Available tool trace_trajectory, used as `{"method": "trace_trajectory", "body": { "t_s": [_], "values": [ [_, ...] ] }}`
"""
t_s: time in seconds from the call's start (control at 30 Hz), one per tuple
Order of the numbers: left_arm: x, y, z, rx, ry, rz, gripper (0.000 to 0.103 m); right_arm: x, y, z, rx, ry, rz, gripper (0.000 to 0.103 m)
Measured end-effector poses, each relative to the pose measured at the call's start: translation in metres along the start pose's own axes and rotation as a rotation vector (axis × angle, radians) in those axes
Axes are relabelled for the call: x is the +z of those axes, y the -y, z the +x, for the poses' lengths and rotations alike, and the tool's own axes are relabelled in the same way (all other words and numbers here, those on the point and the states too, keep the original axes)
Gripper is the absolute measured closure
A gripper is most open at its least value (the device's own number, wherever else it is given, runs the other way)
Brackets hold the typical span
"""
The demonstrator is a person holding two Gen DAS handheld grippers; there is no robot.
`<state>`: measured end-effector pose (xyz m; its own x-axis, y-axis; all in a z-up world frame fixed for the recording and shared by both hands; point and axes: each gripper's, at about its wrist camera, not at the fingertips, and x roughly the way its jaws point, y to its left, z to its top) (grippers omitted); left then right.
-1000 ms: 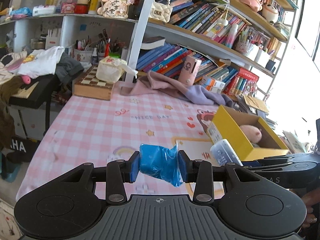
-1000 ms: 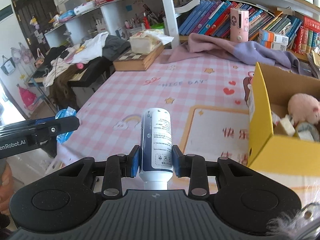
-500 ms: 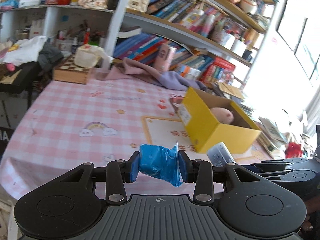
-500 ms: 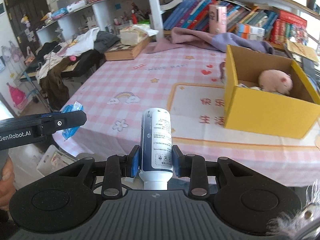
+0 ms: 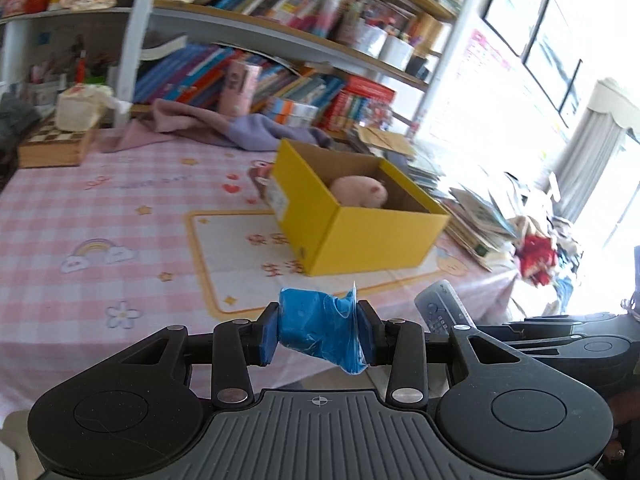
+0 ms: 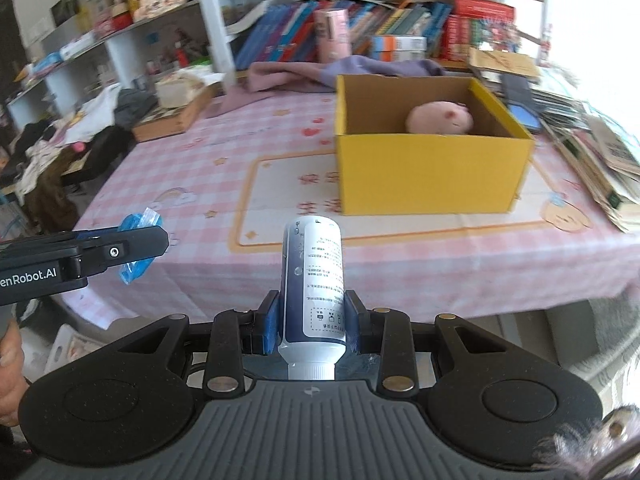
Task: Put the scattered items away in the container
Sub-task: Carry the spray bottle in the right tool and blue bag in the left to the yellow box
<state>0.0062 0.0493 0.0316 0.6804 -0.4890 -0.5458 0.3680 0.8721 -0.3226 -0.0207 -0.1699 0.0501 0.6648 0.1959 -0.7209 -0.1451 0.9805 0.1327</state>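
My left gripper is shut on a crumpled blue plastic packet, held in the air off the table's near edge. That packet and the left gripper's black finger also show at the left of the right wrist view. My right gripper is shut on a white and blue bottle, cap toward the camera. The bottle appears at the lower right of the left wrist view. An open yellow cardboard box stands on the pink checked tablecloth ahead, with a pink plush toy inside.
A purple cloth lies behind the box, below shelves packed with books. A chessboard box with a tissue pack sits at the far left. Stacked papers and books crowd the table's right end. A hand shows at the left edge.
Both grippers have pulled back and swung to the right, still holding their items. The yellow box now sits near the middle of both views, farther away, and the table's near edge shows.
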Motion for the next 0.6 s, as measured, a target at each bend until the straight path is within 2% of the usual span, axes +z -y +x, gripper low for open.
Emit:
{"method": "trace_trajectory", "body": {
  "t_s": [0.6],
  "values": [
    [0.007, 0.049, 0.041, -0.129, -0.071, 0.106, 0.065, -0.021, 0.047, -0.024, -0.116, 0.004, 0.129, 0.072]
  ]
}}
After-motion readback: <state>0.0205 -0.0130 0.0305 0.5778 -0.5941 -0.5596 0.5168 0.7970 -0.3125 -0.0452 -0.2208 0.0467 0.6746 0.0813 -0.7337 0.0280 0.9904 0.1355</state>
